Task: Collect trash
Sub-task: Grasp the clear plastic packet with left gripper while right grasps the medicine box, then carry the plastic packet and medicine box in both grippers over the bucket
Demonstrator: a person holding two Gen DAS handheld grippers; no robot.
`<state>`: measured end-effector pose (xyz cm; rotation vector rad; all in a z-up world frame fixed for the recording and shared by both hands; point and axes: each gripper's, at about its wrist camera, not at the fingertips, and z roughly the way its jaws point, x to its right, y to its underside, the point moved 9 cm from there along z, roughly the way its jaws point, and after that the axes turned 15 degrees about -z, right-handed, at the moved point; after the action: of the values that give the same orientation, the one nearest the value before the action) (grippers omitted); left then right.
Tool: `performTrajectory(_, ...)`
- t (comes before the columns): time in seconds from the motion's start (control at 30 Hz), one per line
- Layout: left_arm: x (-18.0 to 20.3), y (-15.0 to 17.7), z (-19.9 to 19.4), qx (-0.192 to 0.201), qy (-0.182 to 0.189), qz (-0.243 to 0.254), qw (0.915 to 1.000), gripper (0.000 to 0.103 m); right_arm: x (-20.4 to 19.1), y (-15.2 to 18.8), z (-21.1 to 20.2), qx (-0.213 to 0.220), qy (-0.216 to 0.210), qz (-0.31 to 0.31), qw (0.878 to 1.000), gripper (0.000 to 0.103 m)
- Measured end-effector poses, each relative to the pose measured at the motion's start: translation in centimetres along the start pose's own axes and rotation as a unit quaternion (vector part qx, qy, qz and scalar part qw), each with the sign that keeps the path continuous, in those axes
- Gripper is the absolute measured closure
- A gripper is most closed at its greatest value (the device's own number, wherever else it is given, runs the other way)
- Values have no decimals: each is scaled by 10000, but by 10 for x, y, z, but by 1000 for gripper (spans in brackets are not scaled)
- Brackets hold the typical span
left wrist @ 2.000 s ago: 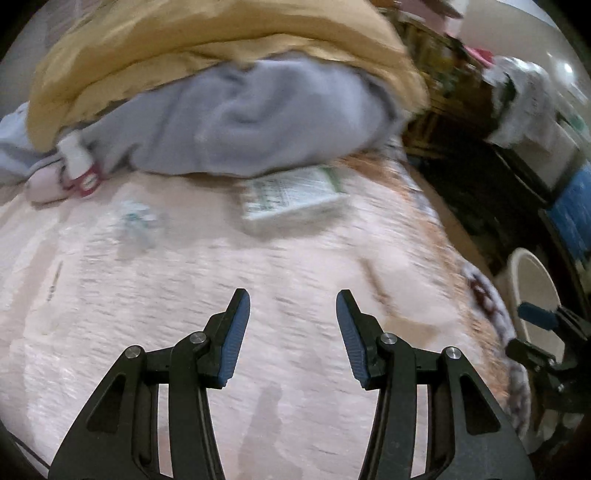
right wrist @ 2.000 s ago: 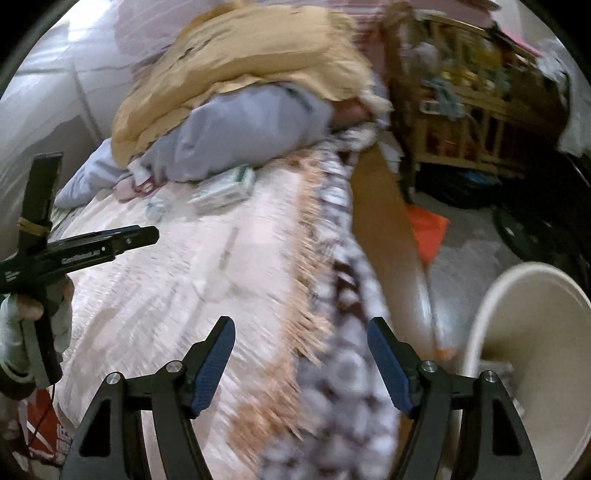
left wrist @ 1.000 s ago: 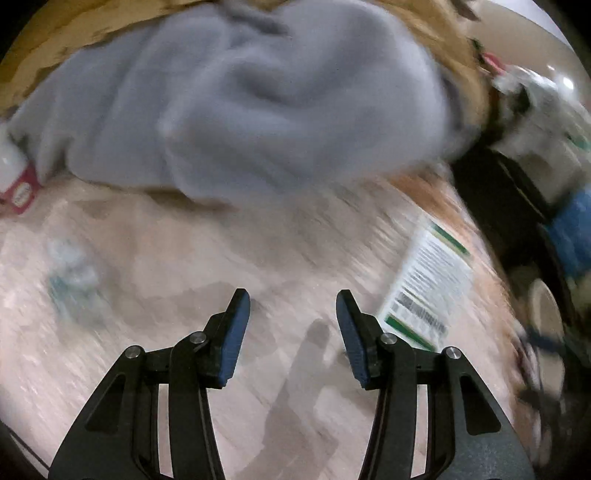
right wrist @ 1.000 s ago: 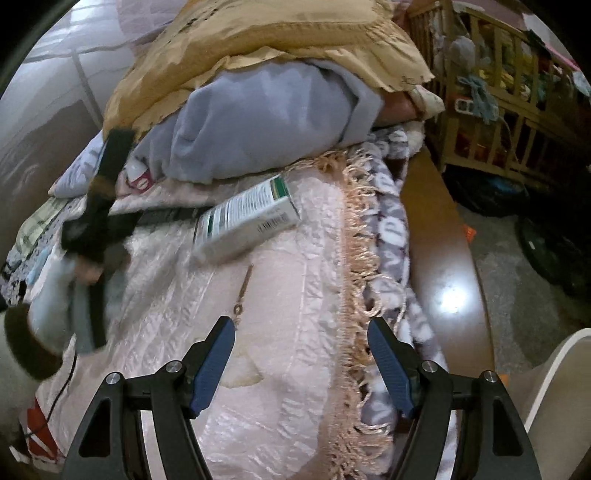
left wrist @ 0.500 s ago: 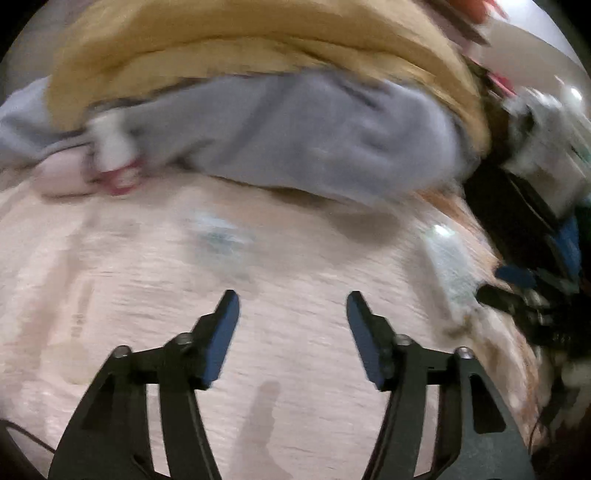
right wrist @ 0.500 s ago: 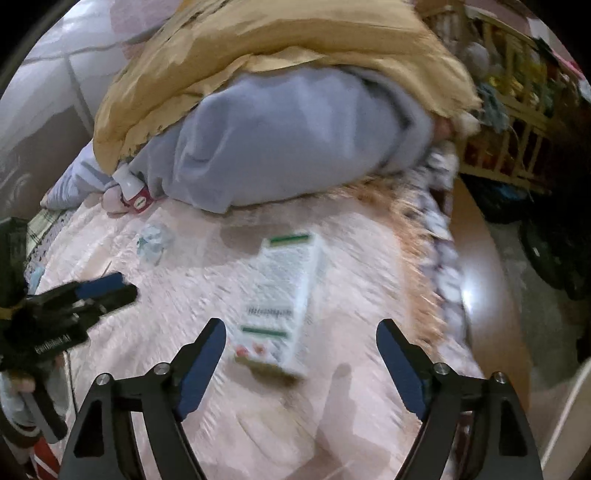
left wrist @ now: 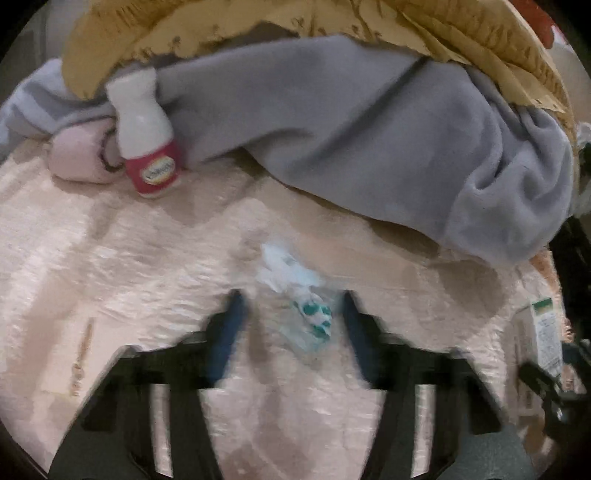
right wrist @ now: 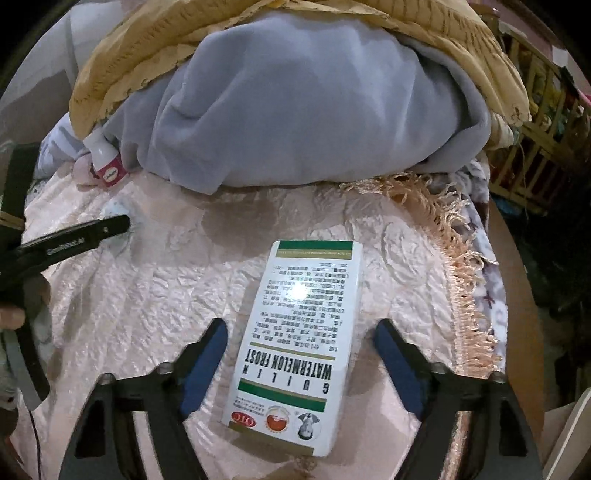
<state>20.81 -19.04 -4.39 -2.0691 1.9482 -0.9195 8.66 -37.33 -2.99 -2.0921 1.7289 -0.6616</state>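
Observation:
A crumpled clear wrapper with teal print (left wrist: 301,295) lies on the pink bedspread (left wrist: 110,280). My left gripper (left wrist: 291,299) is open with its fingers on either side of the wrapper, not touching it. A white and green medicine box (right wrist: 299,336) lies flat on the bedspread. My right gripper (right wrist: 301,328) is open and straddles the box's near half. The left gripper shows from the side in the right wrist view (right wrist: 110,227), over the wrapper (right wrist: 118,212). The box shows at the right edge of the left wrist view (left wrist: 546,332).
A white bottle with a red label (left wrist: 146,136) leans against a pile of grey blanket (left wrist: 369,129) under a yellow quilt (left wrist: 461,26). A pink roll (left wrist: 79,160) lies beside it. The fringed bed edge (right wrist: 469,291) is on the right, with wooden shelves (right wrist: 546,122) beyond.
My left gripper has moved forward over the wrapper, which now lies between its fingers. My right gripper has closed in on the box, which now lies between its open fingers.

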Motion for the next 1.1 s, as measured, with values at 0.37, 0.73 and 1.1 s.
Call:
performTrajectory(0.37, 34, 59, -61, -106, 555, 489, 9972, 85, -8, 25, -44, 421, -319, -89, 9986, 45)
performTrajectory(0.73, 66, 146, -144, -203, 793, 855, 9930, 85, -31, 87, -103, 522, -568, 159, 9969, 45)
performTrajectory(1.1, 99, 193, -182, -105, 891, 1277, 9877, 85, -41, 121, -146, 743, -648, 300, 9947, 45)
